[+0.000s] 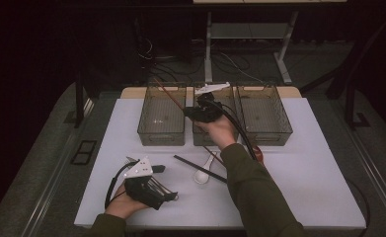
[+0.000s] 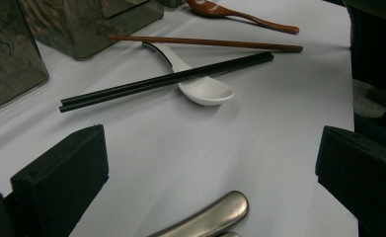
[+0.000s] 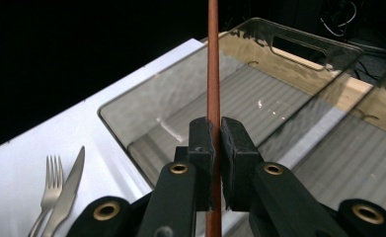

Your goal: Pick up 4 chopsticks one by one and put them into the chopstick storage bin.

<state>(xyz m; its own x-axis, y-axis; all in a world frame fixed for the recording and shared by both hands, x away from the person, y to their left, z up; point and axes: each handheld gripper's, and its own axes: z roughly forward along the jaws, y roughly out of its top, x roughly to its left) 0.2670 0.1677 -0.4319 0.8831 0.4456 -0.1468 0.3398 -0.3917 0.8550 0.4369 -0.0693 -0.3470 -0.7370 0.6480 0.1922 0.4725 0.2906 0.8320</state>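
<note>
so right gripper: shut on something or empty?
Shut on the brown chopstick: the right gripper has both pads pressed against it, above the left bin.

The room is dim — only the white surface (image 1: pixel 304 173) is lit, from above, and the floor around it falls into black. Shadows are soft. The clear bins (image 3: pixel 289 84) carry faint glare (small white spots). The near fingers (image 2: pixel 62 177) look slightly blurred.

The right gripper (image 1: pixel 193 111) is held out far across the table on an outstretched arm, its jaws clamped together. The left gripper (image 1: pixel 171 195) lies low near the front edge, pointing right, its jaws spread wide apart.
</note>
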